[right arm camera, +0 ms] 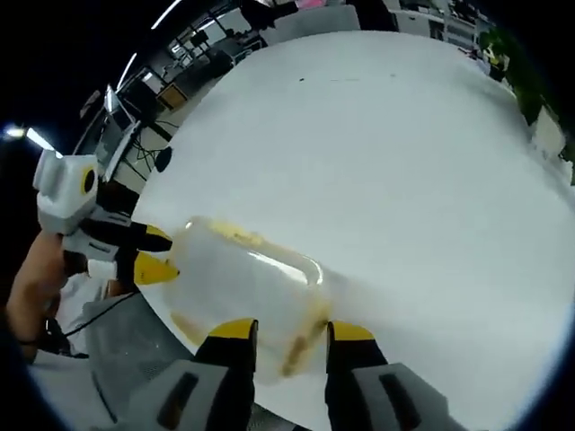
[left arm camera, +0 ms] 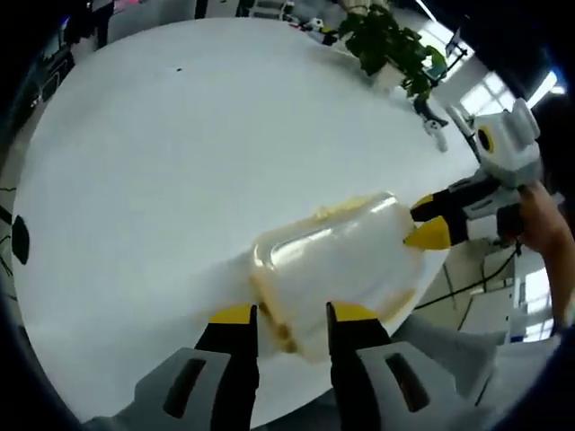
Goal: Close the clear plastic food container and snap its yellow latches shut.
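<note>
Evidently the clear rectangular plastic food container point(left arm camera: 337, 269) with yellow latches sits near the round white table's point(left arm camera: 162, 162) edge — left gripper point(left arm camera: 292, 316) at six o'clock, right gripper point(left arm camera: 429, 222) at three o'clock, both parted, bracketing opposite ends for pressing.

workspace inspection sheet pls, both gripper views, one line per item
surface: white table, container near its edge
job's things: clear container with yellow trim; lid and latch state cannot tell
clutter: potted plant at far edge
grippers: left gripper at one end of the container, right gripper at the other end; jaws of each straddle an end, contact unclear
cables: black cable hanging beyond the table edge
surroundings: office with desks, monitor, ceiling lights
</note>
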